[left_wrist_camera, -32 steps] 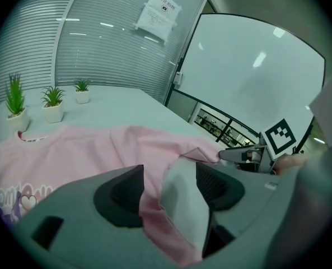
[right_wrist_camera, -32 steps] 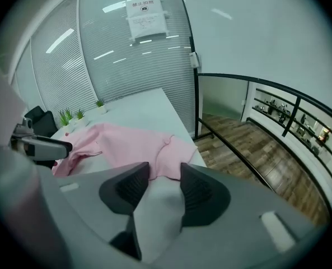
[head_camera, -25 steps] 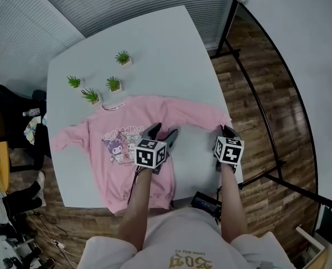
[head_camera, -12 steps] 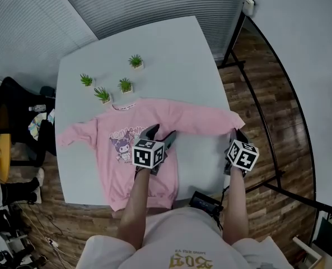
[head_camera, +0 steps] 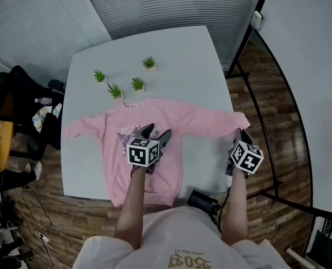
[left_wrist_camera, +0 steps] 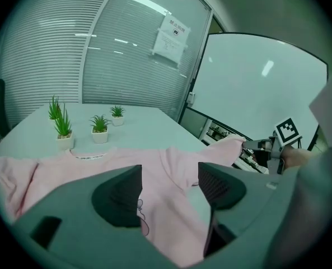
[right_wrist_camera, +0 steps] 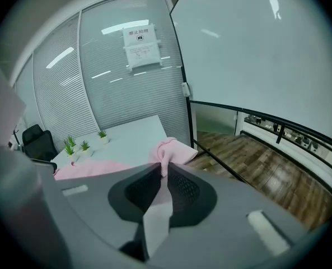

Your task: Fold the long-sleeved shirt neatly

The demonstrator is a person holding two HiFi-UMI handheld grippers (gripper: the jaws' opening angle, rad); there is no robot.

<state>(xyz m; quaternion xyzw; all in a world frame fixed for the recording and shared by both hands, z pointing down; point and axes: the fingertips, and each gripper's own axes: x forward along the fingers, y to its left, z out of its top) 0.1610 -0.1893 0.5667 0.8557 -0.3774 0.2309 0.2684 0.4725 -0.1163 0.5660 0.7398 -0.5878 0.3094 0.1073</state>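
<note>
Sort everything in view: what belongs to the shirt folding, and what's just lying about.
Belongs to the job:
pink long-sleeved shirt
right gripper, shut on its sleeve cuff
left gripper, fingers just been opening, nothing between them

Lying about:
four small potted plants on the table
black chair beside it

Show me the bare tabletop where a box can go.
Largest free patch: the far table beyond the pink shirt, right of the potted plants. Smaller ones at the near edge: between the shirt's body and its right sleeve, and below the left sleeve. Crowded by the collar, around the plants.
</note>
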